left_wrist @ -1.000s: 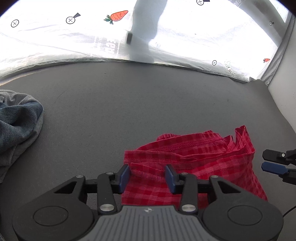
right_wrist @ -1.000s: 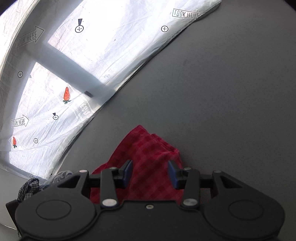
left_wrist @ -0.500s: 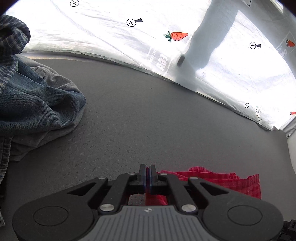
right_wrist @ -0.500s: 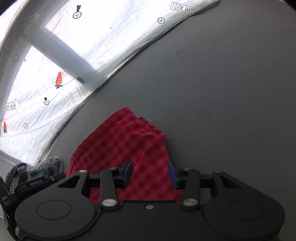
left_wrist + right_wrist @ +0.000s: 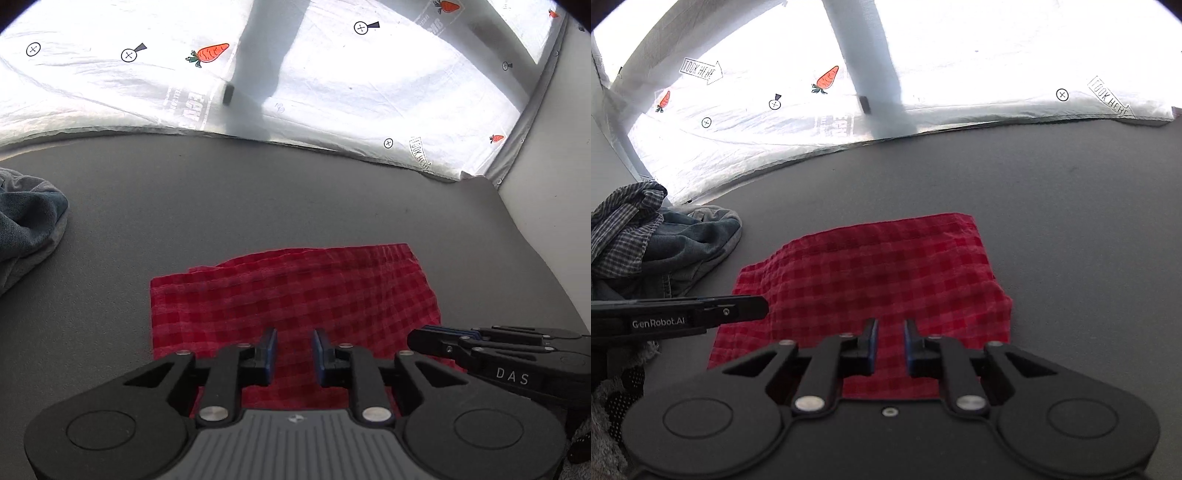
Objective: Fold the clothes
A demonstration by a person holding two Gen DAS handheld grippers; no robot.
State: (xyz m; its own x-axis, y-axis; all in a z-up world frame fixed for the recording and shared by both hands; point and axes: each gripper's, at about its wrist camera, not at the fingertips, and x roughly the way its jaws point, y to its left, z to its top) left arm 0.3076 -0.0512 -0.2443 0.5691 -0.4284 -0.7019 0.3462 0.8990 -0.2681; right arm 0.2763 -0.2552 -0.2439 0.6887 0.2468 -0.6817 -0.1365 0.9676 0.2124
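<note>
A red checked garment (image 5: 295, 295) lies folded flat on the grey table (image 5: 258, 192); it also shows in the right wrist view (image 5: 879, 269). My left gripper (image 5: 294, 350) is open and empty over the garment's near edge. My right gripper (image 5: 889, 341) is open and empty over the same near edge, to the right of the left one. The right gripper shows side-on in the left wrist view (image 5: 480, 343), and the left gripper shows side-on in the right wrist view (image 5: 701, 314).
A pile of denim and checked clothes (image 5: 653, 236) lies at the table's left; its edge shows in the left wrist view (image 5: 26, 221). A white printed sheet (image 5: 332, 92) with carrots and markers hangs behind the table. A pale wall (image 5: 546, 206) bounds the right.
My left gripper was shut on the red garment half a second ago and is open now. The garment, bunched before, lies spread flat. Both grippers have come side by side at its near edge.
</note>
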